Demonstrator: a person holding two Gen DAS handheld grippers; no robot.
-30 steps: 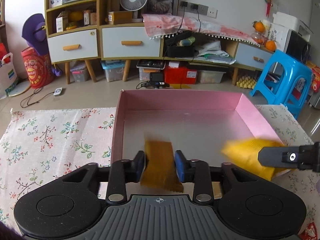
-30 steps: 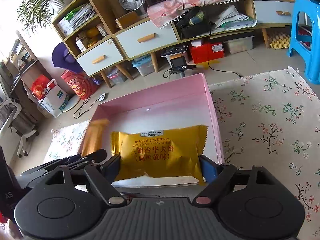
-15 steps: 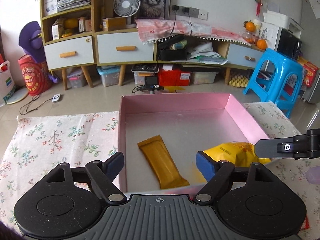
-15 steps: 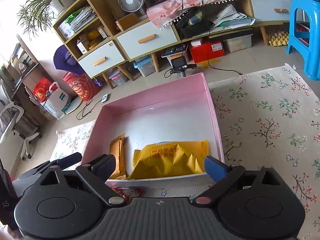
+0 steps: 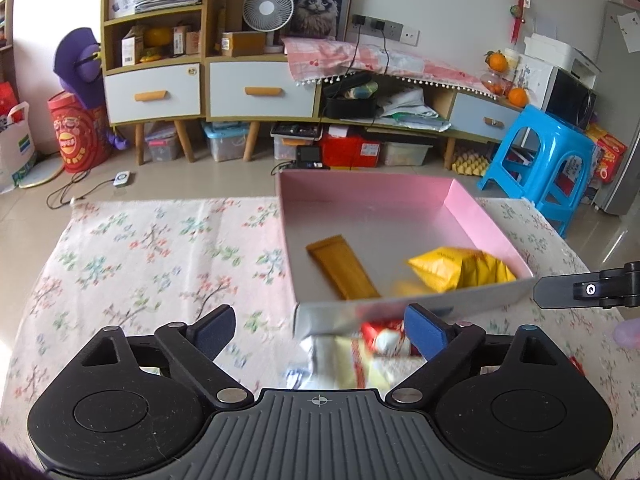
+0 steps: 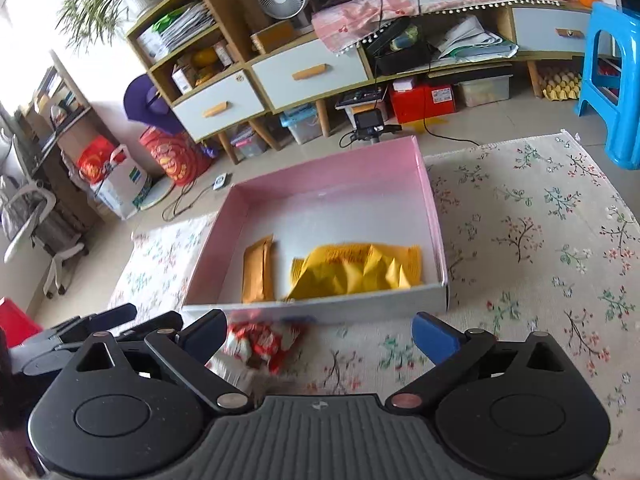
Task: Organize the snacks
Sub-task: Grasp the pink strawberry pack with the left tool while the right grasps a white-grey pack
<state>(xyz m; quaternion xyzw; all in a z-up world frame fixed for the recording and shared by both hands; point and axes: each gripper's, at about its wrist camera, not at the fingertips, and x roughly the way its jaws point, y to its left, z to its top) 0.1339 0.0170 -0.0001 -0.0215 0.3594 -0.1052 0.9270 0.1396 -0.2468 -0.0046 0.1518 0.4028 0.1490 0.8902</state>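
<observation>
Both the left gripper [image 5: 318, 330] and the right gripper [image 6: 318, 334] have just been spreading their fingers, which now stand wide with nothing between them; inside the pink box [image 6: 434, 216] lie the slim brown bar [image 6: 260, 270] and, beside it, the yellow waffle pack [image 6: 360, 270]; just outside the box's near wall a red-and-white snack packet [image 6: 260, 344] waits on the floral worktop [image 6: 540, 240]. It looks a light, crinkly, slippery pouch, probably with crushable contents; I would pinch it gently across its middle rather than by a sealed edge.
</observation>
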